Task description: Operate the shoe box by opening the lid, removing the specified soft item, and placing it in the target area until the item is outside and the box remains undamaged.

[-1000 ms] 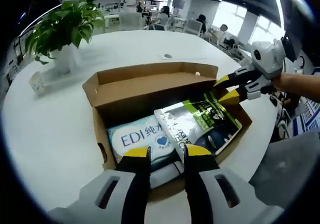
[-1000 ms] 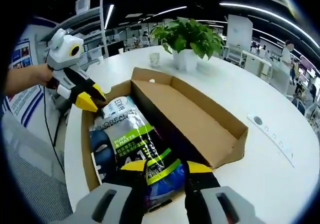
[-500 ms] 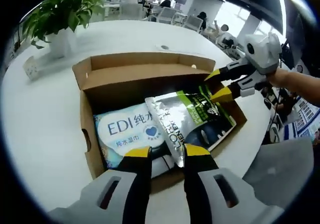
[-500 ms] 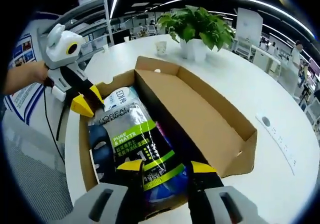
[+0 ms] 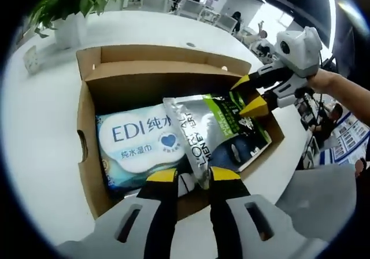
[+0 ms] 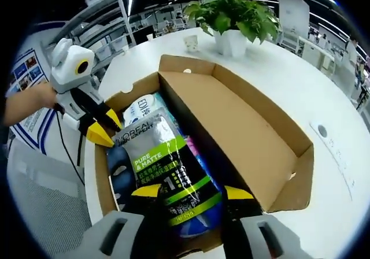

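Two grippers work at the open shoe box (image 5: 87, 132) on the white desk (image 5: 40, 114): the left gripper (image 5: 189, 177), at the bottom centre of the left gripper view, has its fingers apart astride the near edge of the silver-and-green L'Oréal pouch (image 5: 214, 134). The right gripper (image 5: 247, 97), at the upper right there, also has open fingers bracketing the pouch's far end. The pouch lies inside the box, overlapping the EDI wet-wipes pack (image 5: 136, 143); a potted plant (image 6: 234, 16) stands at the top of the right gripper view.

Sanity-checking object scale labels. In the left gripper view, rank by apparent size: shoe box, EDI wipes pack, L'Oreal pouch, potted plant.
1. shoe box, clearly largest.
2. EDI wipes pack and L'Oreal pouch: look alike; the pouch overlaps the wipes, so unsure.
3. potted plant, smallest, though it is farther from the camera and cut by the view's edge.
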The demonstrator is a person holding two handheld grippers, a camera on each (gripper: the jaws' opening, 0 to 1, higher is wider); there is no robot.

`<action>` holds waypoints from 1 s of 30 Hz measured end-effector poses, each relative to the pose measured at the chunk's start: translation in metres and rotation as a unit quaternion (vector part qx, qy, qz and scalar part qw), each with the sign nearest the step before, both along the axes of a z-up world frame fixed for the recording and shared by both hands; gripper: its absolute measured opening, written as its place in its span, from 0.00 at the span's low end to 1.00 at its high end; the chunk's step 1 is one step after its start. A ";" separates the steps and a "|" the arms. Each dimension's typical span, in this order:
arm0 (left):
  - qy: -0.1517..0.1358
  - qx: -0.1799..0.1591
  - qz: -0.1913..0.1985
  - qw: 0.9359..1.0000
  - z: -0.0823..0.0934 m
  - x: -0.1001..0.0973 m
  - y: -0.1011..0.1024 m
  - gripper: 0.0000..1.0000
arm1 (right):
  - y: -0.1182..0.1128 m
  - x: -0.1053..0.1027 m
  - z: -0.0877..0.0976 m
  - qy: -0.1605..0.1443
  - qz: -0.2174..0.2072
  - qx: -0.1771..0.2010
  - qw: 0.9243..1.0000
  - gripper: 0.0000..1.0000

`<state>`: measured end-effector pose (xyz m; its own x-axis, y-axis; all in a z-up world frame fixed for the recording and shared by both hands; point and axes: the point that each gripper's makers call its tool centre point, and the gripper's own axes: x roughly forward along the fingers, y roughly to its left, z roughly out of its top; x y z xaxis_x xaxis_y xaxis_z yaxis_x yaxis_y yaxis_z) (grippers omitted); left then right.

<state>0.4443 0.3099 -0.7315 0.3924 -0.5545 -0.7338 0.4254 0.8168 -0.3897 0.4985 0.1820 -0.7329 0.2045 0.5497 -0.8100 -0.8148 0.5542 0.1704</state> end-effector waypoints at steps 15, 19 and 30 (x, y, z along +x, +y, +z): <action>-0.012 -0.001 0.010 1.000 0.006 0.004 0.000 0.00 | -0.011 -0.006 0.012 0.023 -0.043 0.040 0.998 0.04; -0.014 -0.002 0.009 1.000 0.011 0.000 -0.003 0.00 | -0.011 -0.009 0.015 0.008 -0.033 0.037 0.999 0.00; -0.028 -0.002 0.013 1.000 0.026 -0.002 -0.005 0.00 | -0.013 -0.005 0.031 -0.028 -0.027 0.038 0.999 0.00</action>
